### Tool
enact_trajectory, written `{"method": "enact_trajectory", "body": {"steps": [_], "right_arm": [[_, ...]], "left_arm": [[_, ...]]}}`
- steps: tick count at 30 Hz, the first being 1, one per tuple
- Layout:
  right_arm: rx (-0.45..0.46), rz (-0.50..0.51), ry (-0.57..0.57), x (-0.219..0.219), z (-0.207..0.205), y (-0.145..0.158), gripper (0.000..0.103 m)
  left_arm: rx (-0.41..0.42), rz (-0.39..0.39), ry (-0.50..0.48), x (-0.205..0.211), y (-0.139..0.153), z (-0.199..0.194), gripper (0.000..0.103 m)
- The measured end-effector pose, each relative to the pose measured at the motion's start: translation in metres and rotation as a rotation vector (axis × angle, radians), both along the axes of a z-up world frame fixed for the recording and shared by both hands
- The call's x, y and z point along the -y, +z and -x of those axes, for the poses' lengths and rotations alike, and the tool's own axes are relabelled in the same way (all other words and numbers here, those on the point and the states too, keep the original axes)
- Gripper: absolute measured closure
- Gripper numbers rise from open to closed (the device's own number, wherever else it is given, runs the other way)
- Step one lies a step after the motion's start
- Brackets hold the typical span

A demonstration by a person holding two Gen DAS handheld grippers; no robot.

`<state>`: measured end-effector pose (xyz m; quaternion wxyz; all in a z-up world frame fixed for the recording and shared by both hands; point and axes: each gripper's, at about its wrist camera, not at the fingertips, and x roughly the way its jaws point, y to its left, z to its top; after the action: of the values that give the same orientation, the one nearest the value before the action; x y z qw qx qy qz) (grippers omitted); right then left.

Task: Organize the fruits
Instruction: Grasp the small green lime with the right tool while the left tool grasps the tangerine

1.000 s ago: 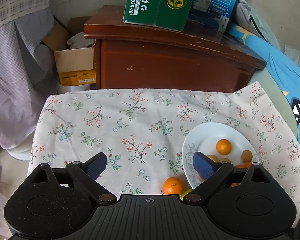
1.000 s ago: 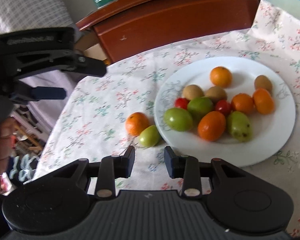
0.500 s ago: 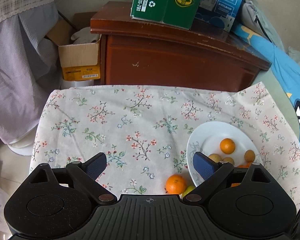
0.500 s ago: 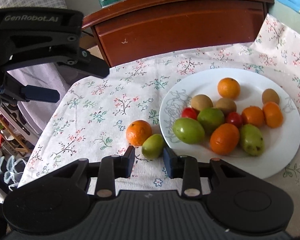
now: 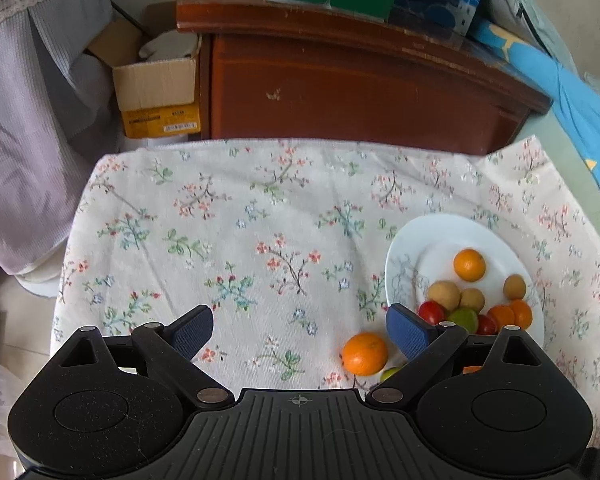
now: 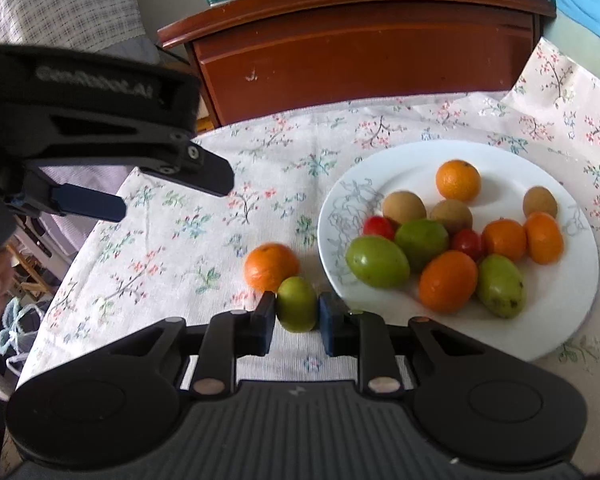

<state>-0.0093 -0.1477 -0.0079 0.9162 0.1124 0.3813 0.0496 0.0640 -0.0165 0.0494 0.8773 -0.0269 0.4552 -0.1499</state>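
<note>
Two blue pads of the right gripper (image 6: 297,316) have just closed, pinching a green fruit (image 6: 297,304) beside the white plate (image 6: 572,312); the left gripper (image 5: 300,330), away from the plate, stands spread and empty.

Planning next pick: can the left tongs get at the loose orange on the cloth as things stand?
Probably yes. The left tongs are open and empty, and the orange lies bare just ahead. The right tongs, shut on the green fruit beside it, may crowd the approach.
</note>
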Motion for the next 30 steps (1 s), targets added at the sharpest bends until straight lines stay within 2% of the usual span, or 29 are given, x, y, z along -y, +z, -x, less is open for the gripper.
{"method": "enact_trajectory", "body": {"steps": [7, 11, 17, 25, 29, 30], "right_arm": [[-0.062, -0.03, 0.016, 0.01, 0.02, 0.008, 0.081], [-0.106, -0.065, -0.018, 0.023, 0.036, 0.008, 0.081], [-0.117, -0.088, -0.083, 0.039, 0.051, 0.007, 0.081], [-0.108, -0.092, -0.09, 0.041, 0.048, 0.006, 0.08], [-0.108, -0.1, -0.097, 0.041, 0.047, 0.006, 0.08], [-0.107, -0.1, -0.097, 0.042, 0.046, 0.006, 0.08]], "left_arm": [[0.004, -0.073, -0.068, 0.012, -0.016, 0.01, 0.008], [0.024, -0.095, -0.118, 0.019, -0.021, 0.016, 0.008], [0.074, -0.135, -0.181, 0.031, -0.03, 0.022, 0.008], [0.107, -0.12, -0.199, 0.038, -0.035, 0.022, 0.01], [0.106, -0.105, -0.215, 0.04, -0.038, 0.021, 0.023], [0.103, -0.107, -0.222, 0.04, -0.039, 0.021, 0.032]]}}
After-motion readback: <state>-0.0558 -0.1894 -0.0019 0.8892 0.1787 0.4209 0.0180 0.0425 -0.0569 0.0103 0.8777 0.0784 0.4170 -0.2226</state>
